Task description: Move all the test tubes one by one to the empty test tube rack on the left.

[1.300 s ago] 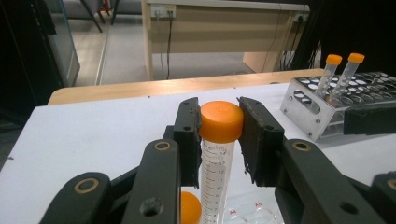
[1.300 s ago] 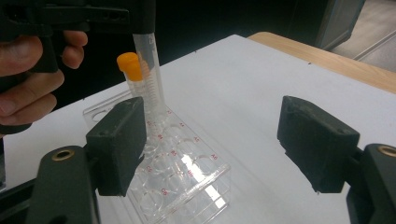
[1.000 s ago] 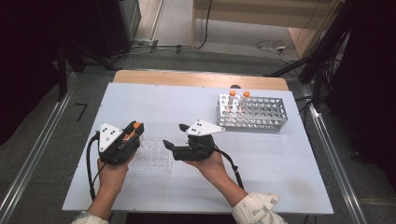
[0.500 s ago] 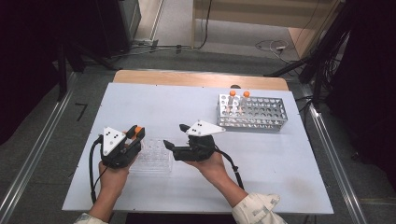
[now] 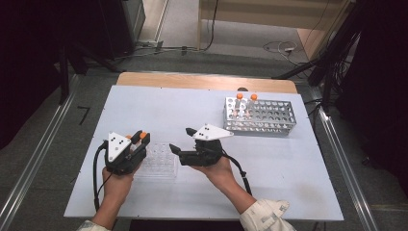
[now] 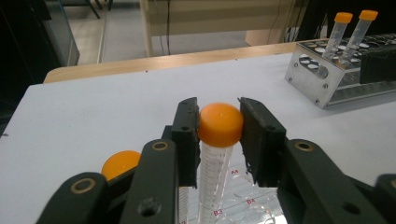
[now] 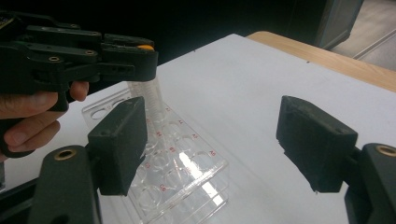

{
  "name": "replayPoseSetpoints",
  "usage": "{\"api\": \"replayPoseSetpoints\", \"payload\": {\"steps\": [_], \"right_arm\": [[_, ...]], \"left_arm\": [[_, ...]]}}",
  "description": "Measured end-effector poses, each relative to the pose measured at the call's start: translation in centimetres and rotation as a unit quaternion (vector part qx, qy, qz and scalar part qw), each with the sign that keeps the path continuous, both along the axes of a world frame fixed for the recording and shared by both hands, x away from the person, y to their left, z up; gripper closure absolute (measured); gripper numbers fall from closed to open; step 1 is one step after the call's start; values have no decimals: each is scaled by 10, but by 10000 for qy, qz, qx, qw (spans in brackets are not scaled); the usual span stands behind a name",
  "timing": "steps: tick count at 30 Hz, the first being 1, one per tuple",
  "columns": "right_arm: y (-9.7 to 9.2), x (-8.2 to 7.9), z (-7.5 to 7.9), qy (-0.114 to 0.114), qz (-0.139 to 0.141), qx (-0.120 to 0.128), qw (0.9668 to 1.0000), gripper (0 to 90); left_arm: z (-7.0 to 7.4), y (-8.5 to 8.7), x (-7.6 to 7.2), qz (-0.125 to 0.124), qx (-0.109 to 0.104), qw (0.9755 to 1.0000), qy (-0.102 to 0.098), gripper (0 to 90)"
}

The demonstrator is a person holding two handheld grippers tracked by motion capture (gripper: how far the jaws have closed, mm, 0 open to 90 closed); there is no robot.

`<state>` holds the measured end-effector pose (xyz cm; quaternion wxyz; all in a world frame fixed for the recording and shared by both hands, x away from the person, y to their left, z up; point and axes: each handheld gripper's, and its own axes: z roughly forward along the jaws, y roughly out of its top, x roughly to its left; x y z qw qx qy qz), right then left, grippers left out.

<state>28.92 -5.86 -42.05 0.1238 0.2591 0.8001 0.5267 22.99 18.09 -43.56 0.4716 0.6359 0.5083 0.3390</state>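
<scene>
- Left gripper (image 6: pixel 219 135): jaws pinched on the orange cap (image 6: pixel 220 124) of a clear tube (image 6: pixel 212 179). They have just eased apart a touch, but both pads are on the cap in the left gripper view.
- That tube stands upright, its lower end down in the clear plastic rack (image 5: pixel 160 166). Which hole it sits in is hidden by the jaws.
- A second orange cap (image 6: pixel 120 163) shows low at the left behind the left jaw arm, just beside the held tube. I can't tell whether that tube sits in the rack.
- Clear rack lies flat on the white table (image 5: pixel 168 110), near the front edge between the two hands. It has red hole labels; the holes seen in the right gripper view (image 7: pixel 173 172) are empty.
- Right gripper (image 7: pixel 210 149): jaws wide apart, nothing between them, held just beside the clear rack's right end and pointed toward the left gripper (image 7: pixel 116 56).
- Metal rack (image 5: pixel 262 117) sits far right on the table, well apart from both hands.
- Two orange-capped tubes (image 5: pixel 246 103) stand upright at its left end, side by side. The other holes look empty.
</scene>
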Motion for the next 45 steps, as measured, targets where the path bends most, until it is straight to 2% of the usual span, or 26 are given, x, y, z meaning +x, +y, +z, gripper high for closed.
{"api": "replayPoseSetpoints", "payload": {"steps": [5,15,19,21,25,31,35,41,45], "right_arm": [[0,0,0,-11,-4,6,10000,235],[-5,5,1,-38,-148,10,9999,234],[-11,11,2,-70,-335,52,9994,239],[-16,16,1,-130,-517,34,9986,243],[-28,29,1,-133,-981,51,9951,254],[-50,49,0,-138,-1491,20,9887,255],[-63,60,0,-133,-1772,-22,9841,258],[-80,73,-1,-137,-2116,-9,9773,274],[-88,79,-4,-121,-2295,-87,9732,275]], "left_arm": [[1,0,0,-24,-32,10000,-23,635],[4,0,-2,-215,-114,9997,-52,447],[5,-2,-3,-204,-82,9997,-80,357],[4,-3,-3,-216,-87,9997,-71,318],[5,-4,-3,-137,-94,9998,-83,266],[8,-3,-5,-45,-119,9998,-148,175],[8,-4,-4,-43,-69,9999,-94,148],[7,-4,-2,-173,-137,9998,30,131],[6,-3,-1,-145,-181,9997,101,122]]}}
